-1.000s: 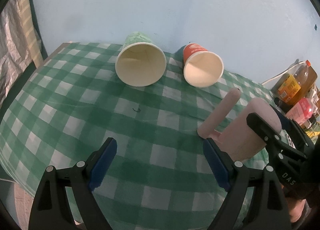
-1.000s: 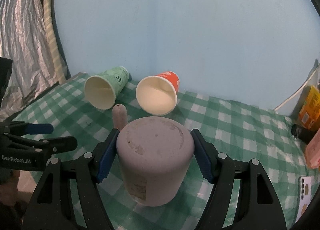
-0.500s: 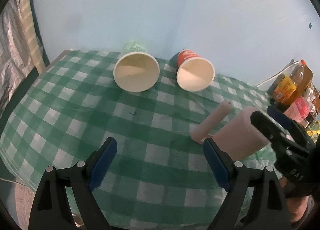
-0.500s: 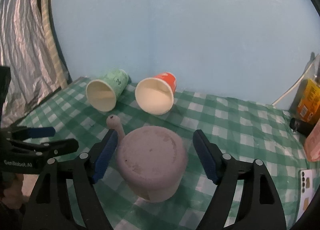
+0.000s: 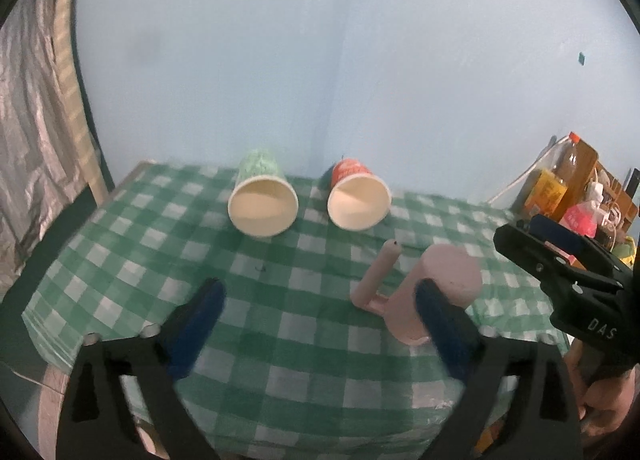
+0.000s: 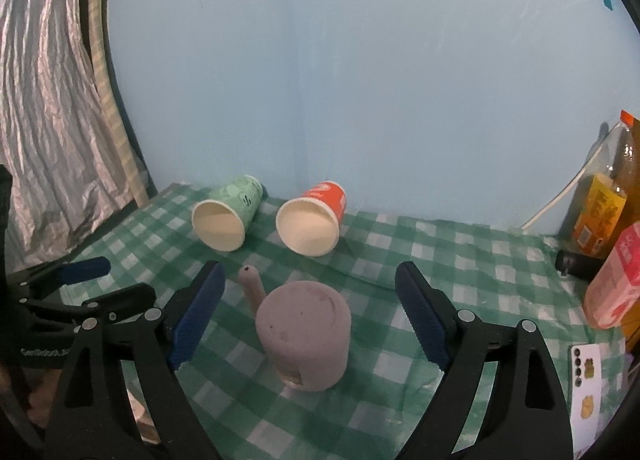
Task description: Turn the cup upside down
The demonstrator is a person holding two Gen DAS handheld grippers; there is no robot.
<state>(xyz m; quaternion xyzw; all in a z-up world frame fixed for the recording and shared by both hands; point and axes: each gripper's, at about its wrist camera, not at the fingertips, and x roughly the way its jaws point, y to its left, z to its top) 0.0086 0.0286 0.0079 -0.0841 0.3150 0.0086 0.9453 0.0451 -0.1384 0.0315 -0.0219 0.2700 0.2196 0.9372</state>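
Observation:
A pink cup (image 6: 304, 334) with a long handle stands upside down on the green checked tablecloth (image 6: 460, 260), base up. It also shows in the left wrist view (image 5: 436, 292). My right gripper (image 6: 310, 314) is open and empty, pulled back, its jaws apart on either side of the cup and clear of it. My left gripper (image 5: 320, 324) is open and empty to the cup's left. A green paper cup (image 5: 262, 196) and a red paper cup (image 5: 358, 198) lie on their sides at the back, mouths toward me.
Bottles and a yellow carton (image 6: 598, 212) stand at the right edge, with a pink packet (image 6: 616, 288) and a phone (image 6: 586, 380) near the front right. A silver curtain (image 6: 44, 128) hangs on the left. The blue wall is close behind the cups.
My right gripper has opened, let go of the pink cup and drawn back and up. The cup now stands free, base up. My left gripper has also drawn back.

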